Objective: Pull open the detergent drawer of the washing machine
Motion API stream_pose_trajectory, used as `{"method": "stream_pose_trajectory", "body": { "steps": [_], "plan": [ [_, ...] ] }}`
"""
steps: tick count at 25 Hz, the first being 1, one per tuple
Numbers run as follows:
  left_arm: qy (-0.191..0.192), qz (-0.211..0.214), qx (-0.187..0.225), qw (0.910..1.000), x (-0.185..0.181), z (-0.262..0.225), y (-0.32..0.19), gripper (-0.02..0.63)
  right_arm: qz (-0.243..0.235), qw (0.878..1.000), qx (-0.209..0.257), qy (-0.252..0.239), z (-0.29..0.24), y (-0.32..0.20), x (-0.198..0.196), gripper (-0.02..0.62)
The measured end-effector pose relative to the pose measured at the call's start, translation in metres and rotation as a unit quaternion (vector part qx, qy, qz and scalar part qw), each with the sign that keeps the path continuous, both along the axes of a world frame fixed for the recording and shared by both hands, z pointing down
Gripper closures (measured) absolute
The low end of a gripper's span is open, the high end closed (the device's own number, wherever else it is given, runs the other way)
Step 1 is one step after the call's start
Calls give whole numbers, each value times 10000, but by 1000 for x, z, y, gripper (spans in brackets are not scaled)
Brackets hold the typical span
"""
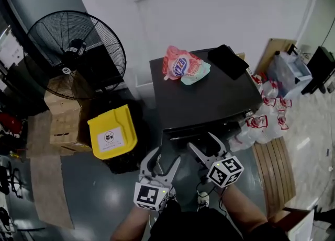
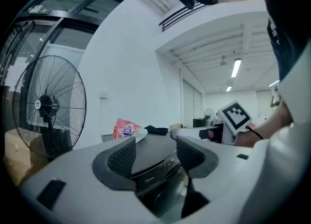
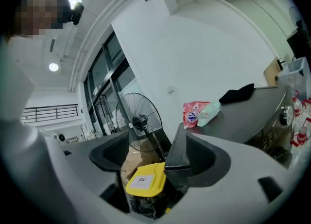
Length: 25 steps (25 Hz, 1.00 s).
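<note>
Head view. One washing machine (image 1: 209,96) stands straight ahead of you, its dark lid towards the camera. Only a thin strip of the front panel (image 1: 204,128) shows. The detergent drawer should sit in that strip, but I cannot pick out its outline. On the lid lie one detergent pouch (image 1: 180,65) and one black cloth (image 1: 229,60), both pushed to the back and well clear of the front edge. You hold two grippers. The left gripper (image 1: 163,157) is short of the panel. The right gripper (image 1: 202,141) is just beside its near edge, which I read as lining up for the pull. Off to the left are one fan (image 1: 73,52), one yellow-lidded bin (image 1: 111,132) and stacked cardboard boxes (image 1: 63,119), which look like two.

Left gripper view. The jaws are spread with nothing pinched. The panel and its brand mark show through the gap, apart from both pads. The gripper sits level with the panel strip, as I read it.

Right gripper view. The jaws are spread wide and grip nothing. The bin and fan lie beyond the gap. The machine's dark front corner (image 3: 177,152) sits close by the right-hand pad, and I cannot tell whether they touch. The drawer is not yet grasped.
</note>
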State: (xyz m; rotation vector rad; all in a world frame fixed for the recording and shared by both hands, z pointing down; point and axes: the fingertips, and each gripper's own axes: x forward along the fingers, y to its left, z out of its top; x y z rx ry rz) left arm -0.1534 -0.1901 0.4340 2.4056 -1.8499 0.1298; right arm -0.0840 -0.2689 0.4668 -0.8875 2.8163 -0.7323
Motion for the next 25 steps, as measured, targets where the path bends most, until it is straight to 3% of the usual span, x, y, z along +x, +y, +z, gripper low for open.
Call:
{"method": "stream_pose_trajectory", "body": {
  "steps": [11, 21, 25],
  "plan": [
    [41, 808, -197, 9965, -39, 33, -38, 364, 943, 9880, -1188, -307, 71, -26, -29, 183],
    [-66, 1408, -414, 9892, -42, 61, -61, 364, 1587, 9544, -2411, -767, 153, -35, -34, 151],
    [-93, 1563, -465, 9866, -40, 70, -68, 364, 1713, 9354, -2844, -1219, 172, -38, -39, 151]
  ]
}}
